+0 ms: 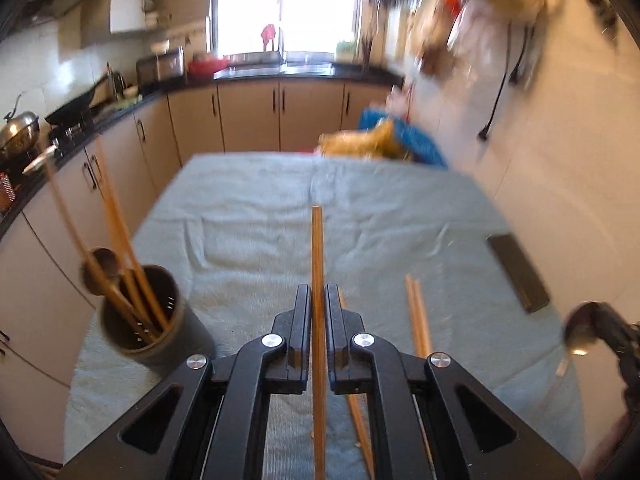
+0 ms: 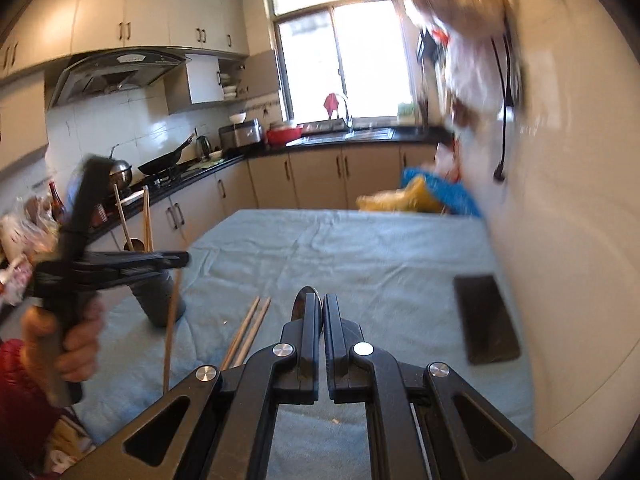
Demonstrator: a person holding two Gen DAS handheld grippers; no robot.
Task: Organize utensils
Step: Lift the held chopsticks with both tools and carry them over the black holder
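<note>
Chopstick (image 1: 317,264) of plain light wood, long and square-ended, sits clamped between the narrow jaws of the left gripper (image 1: 318,294), lifted clear of the pale blue cloth-covered table (image 1: 248,208). From the right wrist view it hangs almost upright below the gripper, tip toward the cloth. The likely step is carrying it to the dark cylindrical utensil holder (image 1: 160,332), which stands to the left on the cloth and already holds several wooden chopsticks and a brown wooden spoon (image 1: 105,268).

To do this well, the stick should travel above the holder's rim before descending, its lower end pointed into a free gap among the sticks already inside, so that it does not knock them or tip the holder. Releasing only once the tip is well inside would keep it from bouncing out.

The right gripper (image 2: 320,300) has its jaws closed on a metal spoon (image 2: 306,300), whose shiny bowl shows between the fingers; that too looks destined for the holder, and the two hands should approach in turn rather than together.

Two more wooden chopsticks (image 1: 416,316) lie side by side on the cloth just right of the left gripper, with another partly hidden beneath it. A flat black rectangular object (image 1: 518,274) lies near the right edge.
</note>
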